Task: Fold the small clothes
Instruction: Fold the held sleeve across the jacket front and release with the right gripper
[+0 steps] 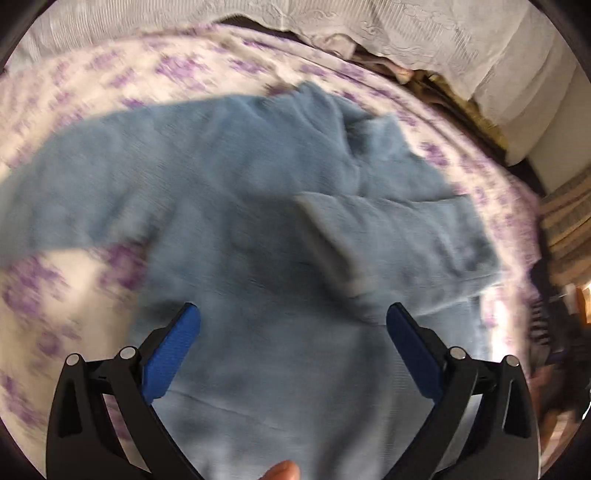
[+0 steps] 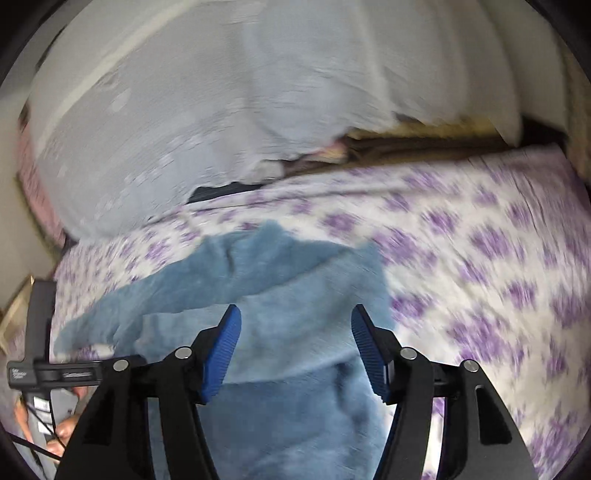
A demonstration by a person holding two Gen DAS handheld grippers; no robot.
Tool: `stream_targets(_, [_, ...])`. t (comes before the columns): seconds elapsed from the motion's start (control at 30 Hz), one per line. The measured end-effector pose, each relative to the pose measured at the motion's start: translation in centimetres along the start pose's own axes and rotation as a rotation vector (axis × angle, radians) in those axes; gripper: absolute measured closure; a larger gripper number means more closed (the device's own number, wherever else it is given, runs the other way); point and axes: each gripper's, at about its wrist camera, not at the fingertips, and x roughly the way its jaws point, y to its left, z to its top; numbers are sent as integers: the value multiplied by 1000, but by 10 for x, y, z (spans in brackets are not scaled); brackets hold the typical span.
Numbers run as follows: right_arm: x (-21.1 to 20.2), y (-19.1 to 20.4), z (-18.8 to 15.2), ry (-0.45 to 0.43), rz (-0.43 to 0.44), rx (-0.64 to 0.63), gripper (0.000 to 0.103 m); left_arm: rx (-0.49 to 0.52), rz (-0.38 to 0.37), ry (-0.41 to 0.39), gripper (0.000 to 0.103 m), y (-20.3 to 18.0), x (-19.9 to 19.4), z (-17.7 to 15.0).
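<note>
A white bedsheet printed with purple flowers [image 2: 480, 258] spreads beneath and beyond the jaws, blurred by motion. Past it, farther ahead of the jaws, pale white embroidered fabric [image 1: 369, 26] hangs over something bulky. A dark gap [image 2: 406, 144] between the two shows brownish, indistinct material.

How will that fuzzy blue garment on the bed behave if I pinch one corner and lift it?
The blue garment will probably droop limply: it already lies creased and folded over itself on the floral sheet. Its fleecy surface suggests the ribbed pads would hold it without slipping. It looks light, so a push would likely bunch it rather than slide it.
</note>
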Motion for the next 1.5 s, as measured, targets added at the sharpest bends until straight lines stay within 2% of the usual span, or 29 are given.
stream_targets(0.1, [4, -14, 0, 28, 39, 52, 48, -19, -47, -10, 5, -13, -2, 2])
stream_targets(0.17, [0, -15, 2, 7, 40, 45, 48, -34, -73, -9, 5, -18, -2, 3])
stream_targets(0.23, [-3, -16, 3, -3, 46, 45, 48, -49, -104, 36, 6, -21, 8, 8])
stream_targets(0.3, [-5, -19, 4, -8, 53, 55, 48, -77, -110, 69, 33, -21, 19, 13])
stream_targets(0.33, [-7, -21, 4, -11, 51, 57, 48, -83, -109, 87, 52, -21, 22, 13])
stream_targets(0.37, [-8, -22, 4, -13, 49, 59, 48, -85, -112, 116, 66, -22, 29, 15])
stream_targets(0.4, [-8, -24, 5, -15, 47, 60, 48, -82, -106, 130, 72, -23, 33, 15])
stream_targets(0.43, [-8, -25, 5, -16, 45, 63, 48, -69, -98, 140, 84, -26, 36, 16])
stream_targets(0.47, [-8, -27, 5, -16, 39, 65, 48, -57, -90, 136, 91, -27, 36, 17])
stream_targets(0.53, [-7, -30, 6, -18, 24, 68, 48, -37, -78, 94, 94, -29, 28, 23])
stream_targets(0.6, [-5, -33, 10, -20, 0, 73, 49, 7, -39, -5, 94, -33, 7, 32])
stream_targets(0.63, [-3, -35, 13, -19, -13, 77, 50, 47, 13, -82, 94, -38, -9, 37])
stream_targets(0.73, [7, -36, 25, -6, -23, 92, 52, 139, 171, -247, 94, -46, -38, 43])
stream_targets(0.8, [19, -32, 34, 14, -32, 75, 56, 157, 208, -257, 91, -44, -35, 42])
stream_targets(0.83, [26, -28, 37, 29, -38, 62, 60, 162, 256, -259, 84, -40, -28, 41])
stream_targets(0.93, [46, -12, 39, 73, -32, 28, 68, 137, 434, -298, 49, -18, -5, 37])
stream_targets(0.97, [55, -6, 37, 99, -32, 6, 70, 120, 458, -292, 44, -11, 3, 37])
stream_targets(1.03, [78, 2, 26, 177, -53, -40, 74, 67, 458, -219, 44, 12, 23, 38])
stream_targets(1.1, [108, -3, 9, 281, -106, -52, 79, 33, 424, -172, 39, 28, 30, 39])
stream_targets(1.13, [114, -6, 3, 289, -113, -49, 83, 16, 420, -170, 33, 32, 30, 41])
stream_targets(1.17, [113, -8, 1, 266, -103, -50, 83, 6, 420, -173, 29, 33, 27, 40])
stream_targets(1.23, [105, -6, 7, 259, -104, -41, 83, -11, 403, -183, 28, 36, 19, 39])
stream_targets(1.37, [92, 12, 30, 180, -96, -89, 80, -12, 376, -243, 28, 28, -1, 42])
stream_targets(1.43, [100, 19, 41, 175, -115, -112, 80, 13, 369, -272, 28, 17, -6, 47])
stream_targets(1.5, [124, 23, 45, 215, -118, -116, 80, 44, 380, -307, 25, 9, -9, 48])
